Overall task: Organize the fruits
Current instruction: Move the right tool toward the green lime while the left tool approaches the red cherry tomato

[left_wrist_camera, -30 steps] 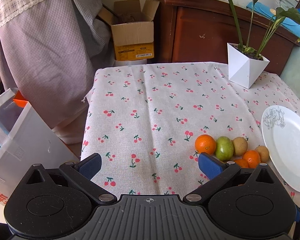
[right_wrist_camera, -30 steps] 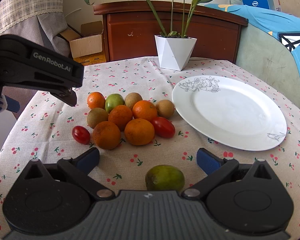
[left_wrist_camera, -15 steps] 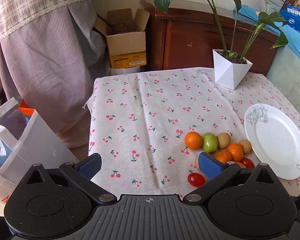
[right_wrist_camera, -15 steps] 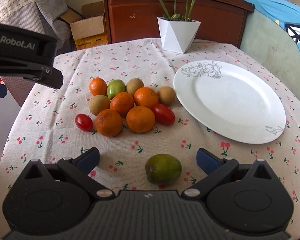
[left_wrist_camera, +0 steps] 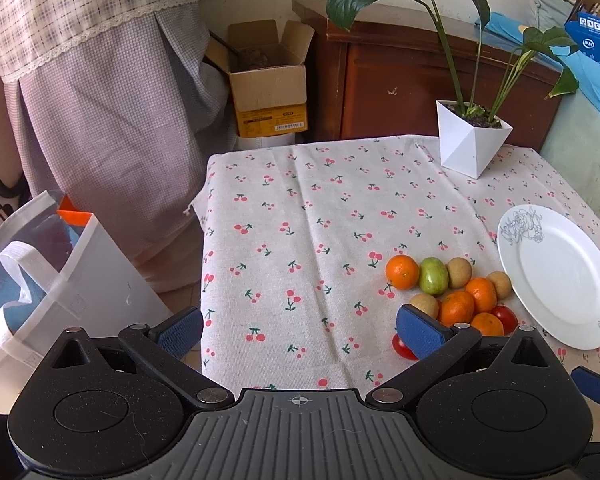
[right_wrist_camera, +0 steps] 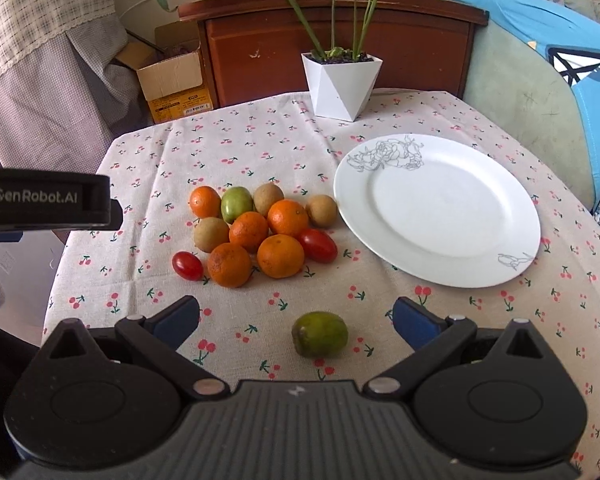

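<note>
A pile of fruit (right_wrist_camera: 260,232) lies on the cherry-print tablecloth (right_wrist_camera: 260,152): several oranges, brown kiwis, a green fruit and two red tomatoes. It also shows in the left wrist view (left_wrist_camera: 452,292). A lone green fruit (right_wrist_camera: 320,334) lies between the open fingers of my right gripper (right_wrist_camera: 296,320), on the cloth. An empty white plate (right_wrist_camera: 436,212) sits right of the pile. My left gripper (left_wrist_camera: 300,330) is open and empty above the table's left front edge; its body (right_wrist_camera: 44,200) shows at the left of the right wrist view.
A white faceted pot with a plant (right_wrist_camera: 342,80) stands at the back of the table. Behind are a wooden cabinet (right_wrist_camera: 340,40) and a cardboard box (left_wrist_camera: 268,88). A white bag (left_wrist_camera: 40,280) stands on the floor at the left. A sofa (right_wrist_camera: 540,92) is right.
Both grippers have pulled back and risen, so more of the table shows. The fruit and plate have not moved. Both stay open.
</note>
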A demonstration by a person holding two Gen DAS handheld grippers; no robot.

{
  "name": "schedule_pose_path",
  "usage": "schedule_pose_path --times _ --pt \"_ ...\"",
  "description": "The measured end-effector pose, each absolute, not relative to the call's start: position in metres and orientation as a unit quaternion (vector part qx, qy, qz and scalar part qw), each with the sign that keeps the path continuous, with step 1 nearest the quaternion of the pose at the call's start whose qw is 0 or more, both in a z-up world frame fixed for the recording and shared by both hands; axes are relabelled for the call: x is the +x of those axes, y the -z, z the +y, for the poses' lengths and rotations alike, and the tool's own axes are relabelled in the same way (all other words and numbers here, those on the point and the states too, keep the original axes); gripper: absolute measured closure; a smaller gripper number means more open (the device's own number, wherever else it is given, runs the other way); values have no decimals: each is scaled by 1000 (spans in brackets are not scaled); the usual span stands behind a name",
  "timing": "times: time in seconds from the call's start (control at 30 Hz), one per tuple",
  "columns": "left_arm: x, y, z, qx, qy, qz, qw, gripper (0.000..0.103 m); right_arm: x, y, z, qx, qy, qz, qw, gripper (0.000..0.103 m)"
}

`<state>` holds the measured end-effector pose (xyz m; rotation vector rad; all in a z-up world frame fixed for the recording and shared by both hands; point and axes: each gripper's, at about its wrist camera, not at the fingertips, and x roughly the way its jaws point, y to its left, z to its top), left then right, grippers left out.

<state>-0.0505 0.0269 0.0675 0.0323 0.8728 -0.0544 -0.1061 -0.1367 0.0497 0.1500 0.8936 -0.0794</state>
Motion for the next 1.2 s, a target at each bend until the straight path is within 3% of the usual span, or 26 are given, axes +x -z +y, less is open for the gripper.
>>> schedule_pose_path --times 1.2 --pt "-65 -54 16 72 21 437 896 0 -100 -46 -154 110 121 455 875 4"
